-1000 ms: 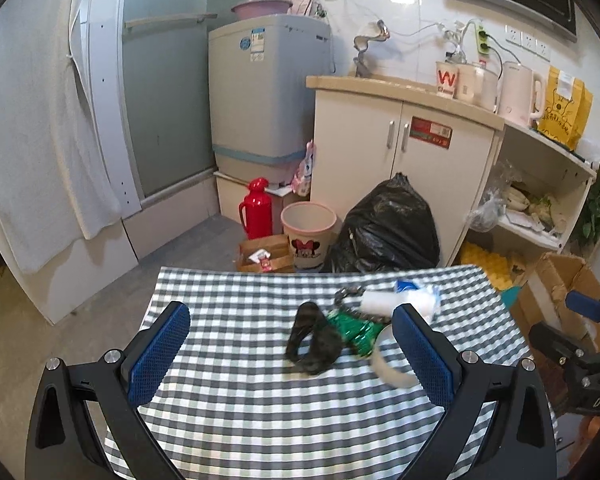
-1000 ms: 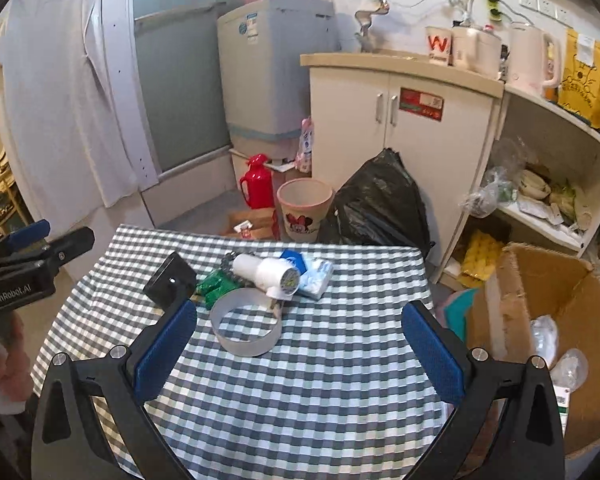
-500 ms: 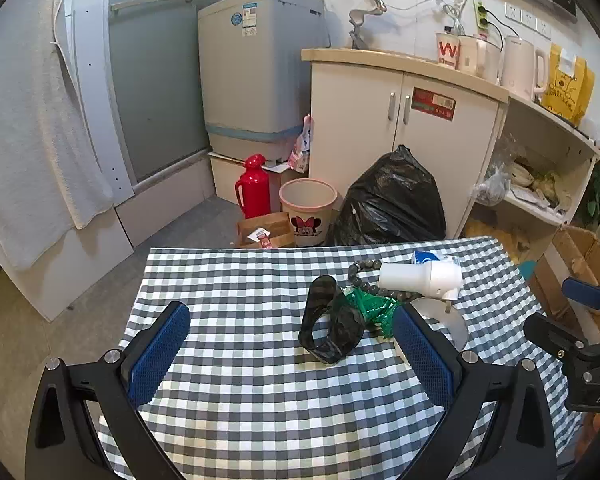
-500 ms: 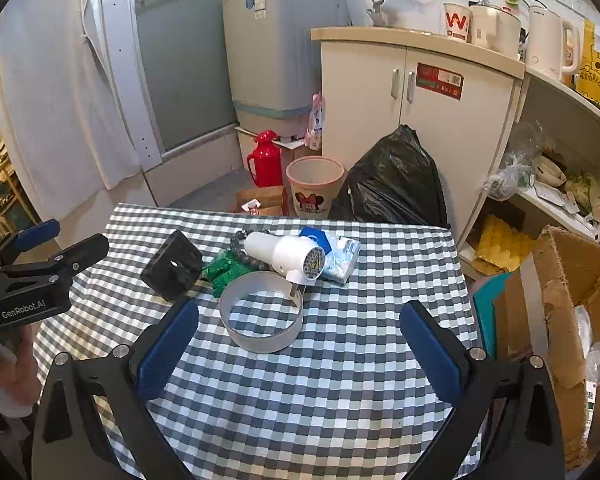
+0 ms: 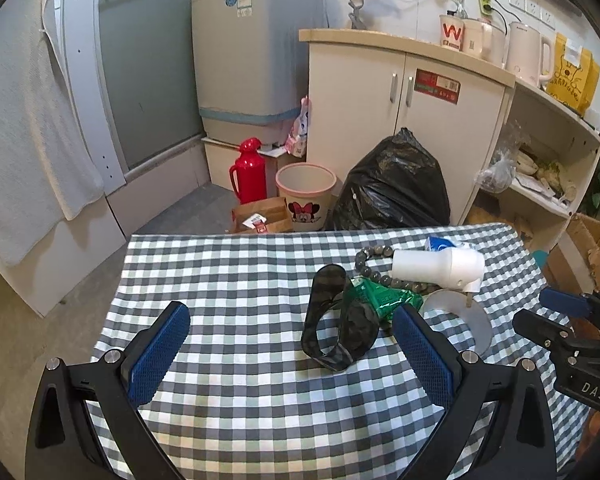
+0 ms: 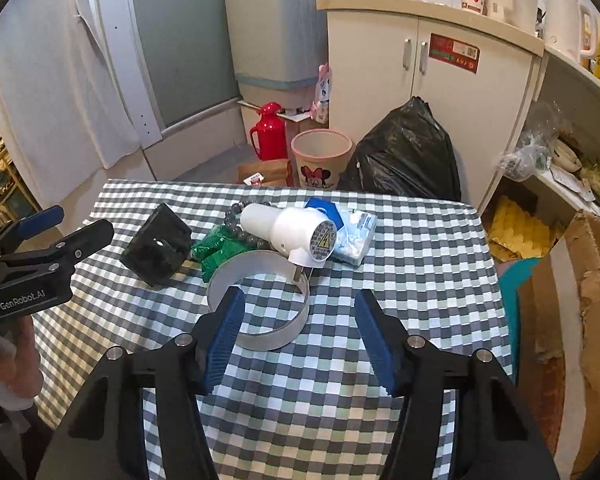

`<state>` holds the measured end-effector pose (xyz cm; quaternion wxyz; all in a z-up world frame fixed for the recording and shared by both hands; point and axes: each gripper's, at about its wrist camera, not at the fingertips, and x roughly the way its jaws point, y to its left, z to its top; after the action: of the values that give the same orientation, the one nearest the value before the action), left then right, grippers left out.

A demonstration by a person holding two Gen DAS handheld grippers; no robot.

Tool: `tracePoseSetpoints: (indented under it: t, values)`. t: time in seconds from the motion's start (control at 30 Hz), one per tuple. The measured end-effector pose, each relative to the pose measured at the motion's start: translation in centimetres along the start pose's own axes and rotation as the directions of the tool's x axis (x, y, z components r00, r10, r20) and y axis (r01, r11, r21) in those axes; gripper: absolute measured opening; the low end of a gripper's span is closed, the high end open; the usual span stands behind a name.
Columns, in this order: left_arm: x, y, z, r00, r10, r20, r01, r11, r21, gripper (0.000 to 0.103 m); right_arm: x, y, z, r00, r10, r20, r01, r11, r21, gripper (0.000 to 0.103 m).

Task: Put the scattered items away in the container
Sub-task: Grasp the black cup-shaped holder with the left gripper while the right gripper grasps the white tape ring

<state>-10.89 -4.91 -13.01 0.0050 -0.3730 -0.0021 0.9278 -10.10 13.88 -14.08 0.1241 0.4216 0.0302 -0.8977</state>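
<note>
A cluster of items lies on the checked tablecloth (image 5: 228, 280): a black camouflage band (image 5: 336, 320), a green packet (image 5: 384, 300), a string of grey beads (image 5: 370, 268), a white plug-in device (image 5: 440, 268), a white ring band (image 6: 268, 338) and a blue tissue pack (image 6: 352, 228). My left gripper (image 5: 290, 354) is open and empty, low over the table, with the black band just ahead between its fingers. My right gripper (image 6: 300, 330) is open and empty too, its jaws partly narrowed, and the white ring sits right in front of them.
An open cardboard box (image 6: 580, 320) stands off the table's right edge. Beyond the far edge on the floor are a black rubbish bag (image 5: 388, 188), a pink bin (image 5: 306, 196) and a red flask (image 5: 246, 172). A hand (image 6: 4, 364) holds the left gripper (image 6: 80, 224).
Both grippers have come down and forward toward the cluster. The right gripper's jaws have narrowed partway. The items have not moved.
</note>
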Motion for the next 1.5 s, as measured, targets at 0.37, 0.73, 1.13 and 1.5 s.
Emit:
tracePoseSetpoints:
  t: [0.37, 0.73, 1.13, 1.5]
  values:
    - [3.2, -0.5, -0.8, 0.997, -0.045, -0.059, 0.045, 0.999, 0.006, 0.103, 3.5, 0.1, -0.5, 0.997, 0.017, -0.075, -0.017, 1.000, 0.002, 0.043]
    - [6.4, -0.7, -1.4, 0.991, -0.053, -0.122, 0.052, 0.999, -0.015, 0.103, 6.3, 0.0, -0.6, 0.992, 0.016, -0.127, -0.015, 1.000, 0.008, 0.043]
    - [8.8, -1.5, -1.8, 0.984, -0.058, -0.170, 0.055, 0.998, -0.019, 0.081, 7.8, 0.9, -1.1, 0.991, 0.043, -0.124, -0.043, 0.999, 0.001, 0.036]
    - [8.1, -1.6, -1.9, 0.984, -0.060, -0.167, 0.059, 0.998, -0.011, 0.043, 6.9, 0.1, -2.0, 0.990, 0.082, -0.118, -0.082, 0.997, 0.011, 0.022]
